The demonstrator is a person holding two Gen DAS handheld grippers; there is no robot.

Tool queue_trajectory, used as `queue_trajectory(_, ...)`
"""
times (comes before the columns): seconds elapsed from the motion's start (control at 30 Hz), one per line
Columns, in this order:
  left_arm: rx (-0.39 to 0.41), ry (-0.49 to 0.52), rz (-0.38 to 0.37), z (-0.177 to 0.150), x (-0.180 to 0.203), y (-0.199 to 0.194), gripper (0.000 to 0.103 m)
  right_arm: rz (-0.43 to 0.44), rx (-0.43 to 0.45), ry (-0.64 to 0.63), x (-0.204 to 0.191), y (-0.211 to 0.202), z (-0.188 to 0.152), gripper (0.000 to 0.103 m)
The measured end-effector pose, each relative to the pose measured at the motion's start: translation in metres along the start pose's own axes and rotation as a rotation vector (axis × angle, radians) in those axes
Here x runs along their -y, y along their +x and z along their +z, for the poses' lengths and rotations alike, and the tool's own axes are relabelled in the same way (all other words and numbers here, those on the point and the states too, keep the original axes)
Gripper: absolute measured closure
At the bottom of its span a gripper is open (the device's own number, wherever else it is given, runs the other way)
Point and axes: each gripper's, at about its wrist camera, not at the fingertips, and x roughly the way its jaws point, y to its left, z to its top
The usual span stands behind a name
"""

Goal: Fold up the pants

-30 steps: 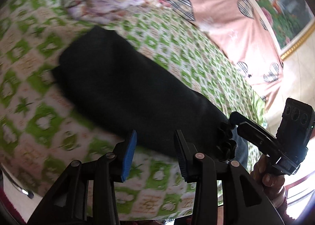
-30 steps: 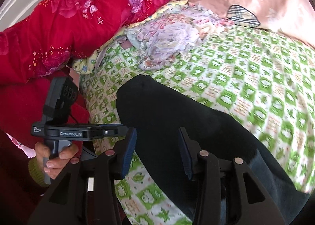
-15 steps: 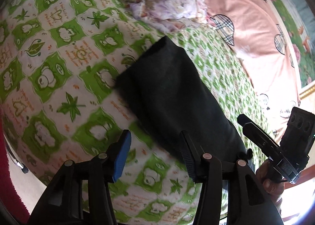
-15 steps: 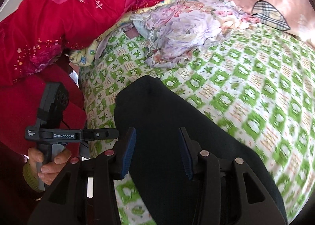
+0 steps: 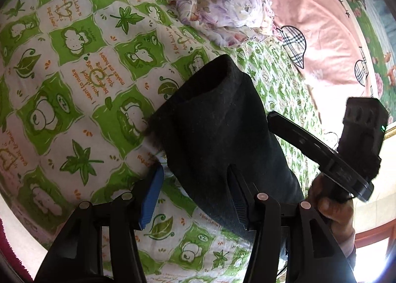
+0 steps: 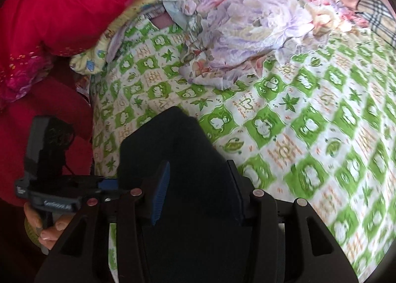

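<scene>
Both grippers tilt down over the bed [image 5: 74, 65]: left gripper [image 5: 195, 196] jaws half-open beside the pants' [image 5: 217, 129] edge, right gripper [image 6: 200, 191] jaws half-open straddling them.

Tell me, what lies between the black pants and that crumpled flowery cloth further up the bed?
Only bare green-and-white bedsheet. The right wrist view shows the pants and the flowery cloth apart, with nothing else between them.

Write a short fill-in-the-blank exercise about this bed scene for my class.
1. The pants lying on the bed are ____ in colour.
2. The bedsheet has a white and ____ pattern.
3. The crumpled floral cloth lies ____ the pants, not touching them.

Missing words: black; green; beyond
</scene>
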Motion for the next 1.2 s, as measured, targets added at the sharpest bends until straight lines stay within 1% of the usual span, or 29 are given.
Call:
queue_trajectory(0.13, 0.008, -0.006, -0.006, 0.005, -0.002, 0.004, 0.050, 0.028, -0.054, -0.030, 0.005, 0.019, 0.012, 0.056)
queue_trajectory(0.2, 0.015, 0.001, 0.002, 0.006, 0.000, 0.006, 0.053, 0.043, -0.079, -0.045, 0.004, 0.030, 0.016, 0.056)
queue_trajectory(0.27, 0.027, 0.008, 0.019, 0.008, 0.002, 0.007, 0.060, 0.045, -0.090, -0.062, 0.000, 0.036, 0.018, 0.057)
queue_trajectory(0.3, 0.031, 0.011, 0.026, 0.009, 0.002, 0.008, 0.064, 0.049, -0.090, -0.068, -0.002, 0.038, 0.019, 0.059)
queue_trajectory(0.33, 0.036, 0.017, 0.040, 0.010, 0.003, 0.009, 0.070, 0.051, -0.090, -0.078, -0.006, 0.038, 0.019, 0.067)
queue_trajectory(0.4, 0.038, 0.026, 0.047, 0.011, 0.004, 0.011, 0.074, 0.022, -0.083, -0.100, -0.012, 0.035, 0.017, 0.072)
queue_trajectory(0.47, 0.040, 0.045, 0.047, 0.011, 0.009, 0.011, 0.081, 0.024, -0.069, -0.104, -0.014, 0.030, 0.016, 0.080)
queue_trajectory(0.57, 0.053, 0.071, 0.041, 0.009, 0.020, 0.004, 0.084, 0.036, -0.023, -0.093, -0.016, 0.012, 0.011, 0.083)
queue_trajectory(0.77, 0.089, 0.141, -0.004, 0.004, 0.054, -0.020, 0.086, 0.049, 0.113, -0.066, -0.025, -0.044, -0.001, 0.084)
queue_trajectory(0.87, 0.106, 0.193, -0.030, -0.001, 0.078, -0.032, 0.086, 0.052, 0.171, -0.044, -0.026, -0.070, -0.010, 0.084)
queue_trajectory(1.0, 0.120, 0.281, -0.081, -0.012, 0.116, -0.045, 0.086, 0.043, 0.261, -0.020, -0.022, -0.113, -0.029, 0.084)
queue_trajectory(1.1, 0.120, 0.344, -0.122, -0.022, 0.142, -0.052, 0.086, 0.038, 0.346, 0.015, -0.014, -0.148, -0.052, 0.084)
queue_trajectory(1.2, 0.110, 0.421, -0.175, -0.037, 0.177, -0.056, 0.086, 0.029, 0.415, 0.042, -0.007, -0.176, -0.074, 0.084)
